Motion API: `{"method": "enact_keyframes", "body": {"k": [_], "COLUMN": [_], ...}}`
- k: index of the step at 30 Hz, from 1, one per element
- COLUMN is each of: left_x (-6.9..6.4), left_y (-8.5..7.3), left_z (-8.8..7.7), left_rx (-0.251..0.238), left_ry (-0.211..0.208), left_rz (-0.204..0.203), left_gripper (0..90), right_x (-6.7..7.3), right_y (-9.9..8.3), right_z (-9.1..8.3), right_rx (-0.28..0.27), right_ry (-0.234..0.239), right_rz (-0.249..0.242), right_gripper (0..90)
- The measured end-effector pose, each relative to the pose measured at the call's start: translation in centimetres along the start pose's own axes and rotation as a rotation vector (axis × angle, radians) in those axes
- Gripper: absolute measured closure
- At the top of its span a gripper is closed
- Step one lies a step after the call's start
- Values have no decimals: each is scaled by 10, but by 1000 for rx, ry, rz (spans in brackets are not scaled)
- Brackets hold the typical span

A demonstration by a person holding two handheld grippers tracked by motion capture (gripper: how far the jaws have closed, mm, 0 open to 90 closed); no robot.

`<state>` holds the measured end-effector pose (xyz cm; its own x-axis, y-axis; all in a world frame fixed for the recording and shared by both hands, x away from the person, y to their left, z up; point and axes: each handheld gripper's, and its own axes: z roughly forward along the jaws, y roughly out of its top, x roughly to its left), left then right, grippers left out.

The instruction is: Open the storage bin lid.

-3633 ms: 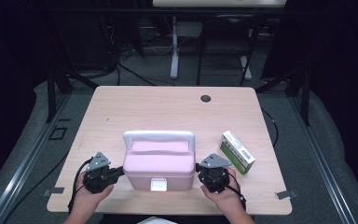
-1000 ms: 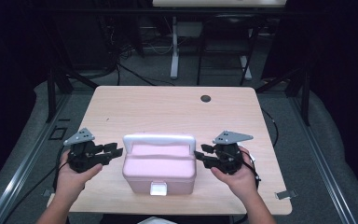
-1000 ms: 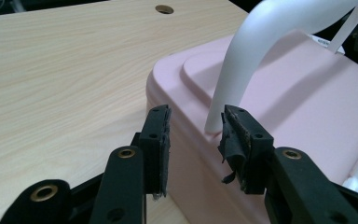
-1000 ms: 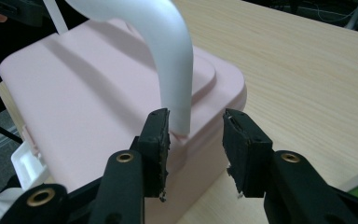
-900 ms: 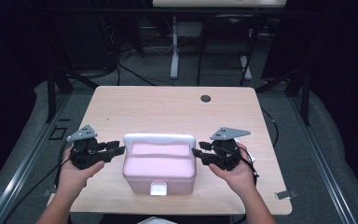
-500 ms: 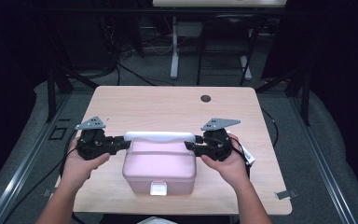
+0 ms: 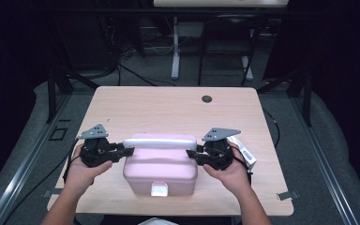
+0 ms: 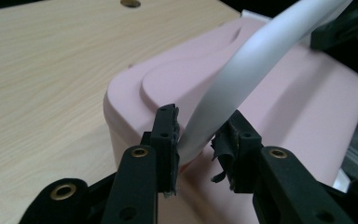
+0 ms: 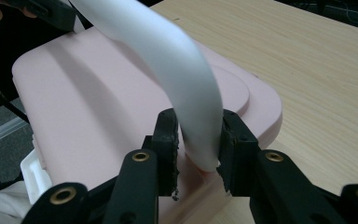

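A pink box (image 7: 161, 171) with a white handle (image 7: 159, 142) stands near the table's front edge. The handle stands raised over the lid. My left gripper (image 7: 127, 151) is at the handle's left end and my right gripper (image 7: 191, 153) at its right end. In the left gripper view the handle (image 8: 242, 70) runs down between the jaws (image 8: 196, 140) over the pink lid (image 8: 168, 84). In the right gripper view the handle (image 9: 168, 46) is pinched between both pads (image 9: 198, 140). Both pairs of jaws have just been closing, with the handle between them.
A small green and white carton (image 7: 244, 152) lies just behind my right hand, partly hidden. A dark round hole (image 7: 206, 99) sits near the far edge of the wooden table (image 7: 168, 112). The box has a white latch (image 7: 159, 189) at its front.
Both grippers moved from the box's sides inward and back to the handle's ends. The handle swung up from lying flat at the lid's far edge. Jaws closed around it.
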<state>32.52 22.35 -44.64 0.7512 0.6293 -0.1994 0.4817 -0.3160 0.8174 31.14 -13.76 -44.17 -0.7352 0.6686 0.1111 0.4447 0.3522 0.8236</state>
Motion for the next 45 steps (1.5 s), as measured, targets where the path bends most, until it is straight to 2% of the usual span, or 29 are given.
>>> {"method": "enact_keyframes", "body": {"k": [3, 12, 19, 23, 25, 30, 35, 37, 39, 45], "left_x": [1, -1, -4, -5, -6, -6, -4, -5, -5, -5], "left_y": [-1, -3, -3, -1, -1, 0, 1, 3, 4, 4], "left_z": [0, 2, 1, -1, -3, -4, -6, -8, -8, -12], "left_rx": [-4, -12, -9, 12, 27, 33, -8, -41, -47, -75], "left_ry": [-9, 10, 26, 31, 20, 20, 22, 34, 38, 37], "left_rz": [-6, -4, 18, 32, 24, 22, 4, 16, 17, -3], "left_gripper": [693, 696, 709, 722, 731, 733, 732, 731, 727, 696], "right_x": [0, -3, -2, 0, 2, 2, 3, 4, 5, 4], "right_y": [-2, -4, -4, -3, -2, -2, -1, 1, 1, 1], "right_z": [1, 1, 0, -1, -2, -2, -3, -5, -7, -6], "right_rx": [-1, -11, -9, 4, 6, 6, -19, -55, -74, -73], "right_ry": [-3, 11, 13, 20, 26, 23, 13, 6, 2, -1], "right_rz": [0, 21, 14, 1, -2, -1, -1, 1, 3, 5], "right_gripper": [710, 711, 716, 734, 742, 742, 744, 745, 745, 744]}}
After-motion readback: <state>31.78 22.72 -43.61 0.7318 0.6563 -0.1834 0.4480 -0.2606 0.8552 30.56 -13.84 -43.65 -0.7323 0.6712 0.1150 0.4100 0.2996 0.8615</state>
